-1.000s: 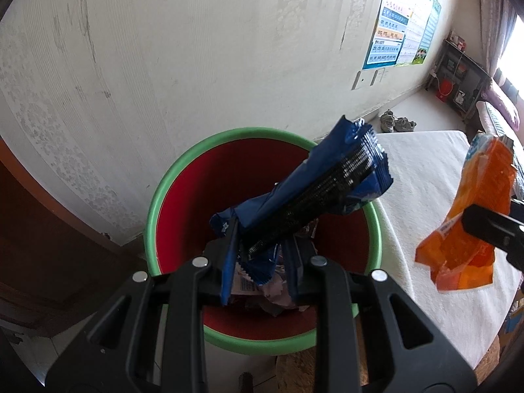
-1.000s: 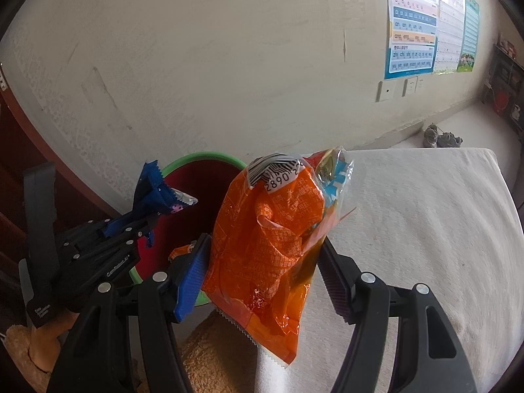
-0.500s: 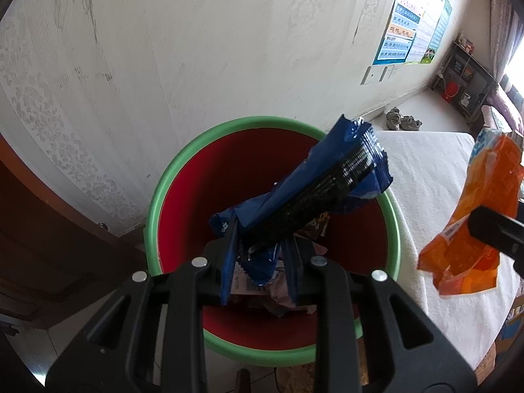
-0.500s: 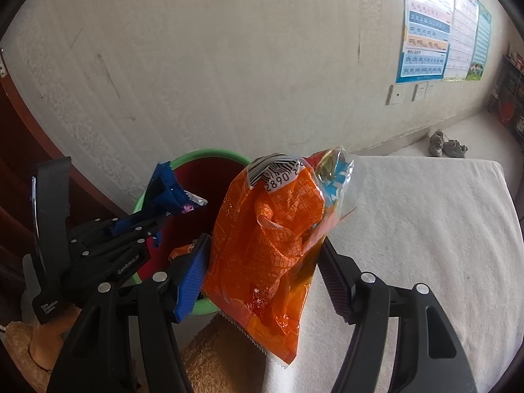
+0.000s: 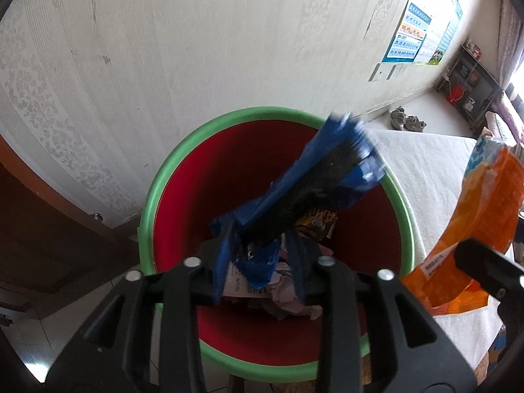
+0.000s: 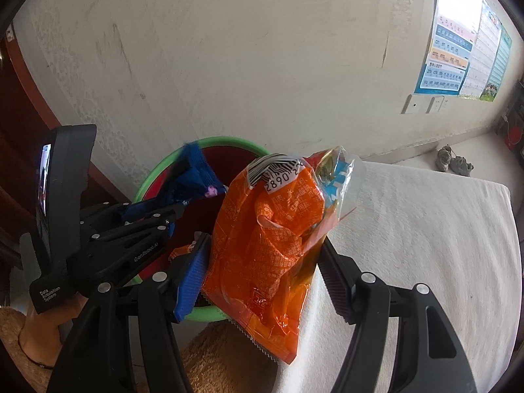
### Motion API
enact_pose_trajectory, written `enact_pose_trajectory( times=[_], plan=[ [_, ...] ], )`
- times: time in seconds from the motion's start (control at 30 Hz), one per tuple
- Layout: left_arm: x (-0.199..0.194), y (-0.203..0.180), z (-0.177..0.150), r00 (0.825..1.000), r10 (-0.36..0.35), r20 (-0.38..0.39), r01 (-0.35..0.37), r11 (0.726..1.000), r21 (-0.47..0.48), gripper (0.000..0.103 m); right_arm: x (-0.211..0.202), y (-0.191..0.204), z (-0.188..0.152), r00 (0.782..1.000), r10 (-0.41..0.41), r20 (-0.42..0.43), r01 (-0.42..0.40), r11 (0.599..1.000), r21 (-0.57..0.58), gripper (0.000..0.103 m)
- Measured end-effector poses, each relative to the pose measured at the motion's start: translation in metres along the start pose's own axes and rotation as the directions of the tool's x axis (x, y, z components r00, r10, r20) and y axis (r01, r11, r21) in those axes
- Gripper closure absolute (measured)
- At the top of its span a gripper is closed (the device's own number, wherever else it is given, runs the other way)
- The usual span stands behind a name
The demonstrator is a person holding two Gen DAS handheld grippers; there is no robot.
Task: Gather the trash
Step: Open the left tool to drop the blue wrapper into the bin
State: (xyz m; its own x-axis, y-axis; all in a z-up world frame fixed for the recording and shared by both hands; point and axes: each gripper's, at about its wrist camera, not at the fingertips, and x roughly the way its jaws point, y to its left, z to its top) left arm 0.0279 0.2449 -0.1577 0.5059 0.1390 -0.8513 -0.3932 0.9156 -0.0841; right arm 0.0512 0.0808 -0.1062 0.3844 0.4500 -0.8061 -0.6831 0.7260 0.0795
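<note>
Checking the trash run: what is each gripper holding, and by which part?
Left gripper: blue wrapper by its lower end, over the bin, jaws opening. Right gripper: orange bag, gripped across its middle.

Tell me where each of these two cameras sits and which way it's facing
Left wrist: on the left gripper, facing down into the red bin; its jaws are opening around the blue wrapper.
Right wrist: on the right gripper, facing wall and white-covered table; it clamps the orange bag, a hand bottom left.
Shared: bin, both wrappers, wall poster, shoes.
</note>
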Motion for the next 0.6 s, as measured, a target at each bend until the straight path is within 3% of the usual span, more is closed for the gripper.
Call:
enact_pose_trajectory(
  times=[0.6],
  plan=[
    [-0.01, 0.008, 0.0, 1.0, 0.017, 0.021, -0.017, 1.0, -0.014, 0.061, 0.01, 0.009, 0.007, 1.0, -0.007, -0.016, 0.006, 1.0, -0.025, 0.039]
  ],
)
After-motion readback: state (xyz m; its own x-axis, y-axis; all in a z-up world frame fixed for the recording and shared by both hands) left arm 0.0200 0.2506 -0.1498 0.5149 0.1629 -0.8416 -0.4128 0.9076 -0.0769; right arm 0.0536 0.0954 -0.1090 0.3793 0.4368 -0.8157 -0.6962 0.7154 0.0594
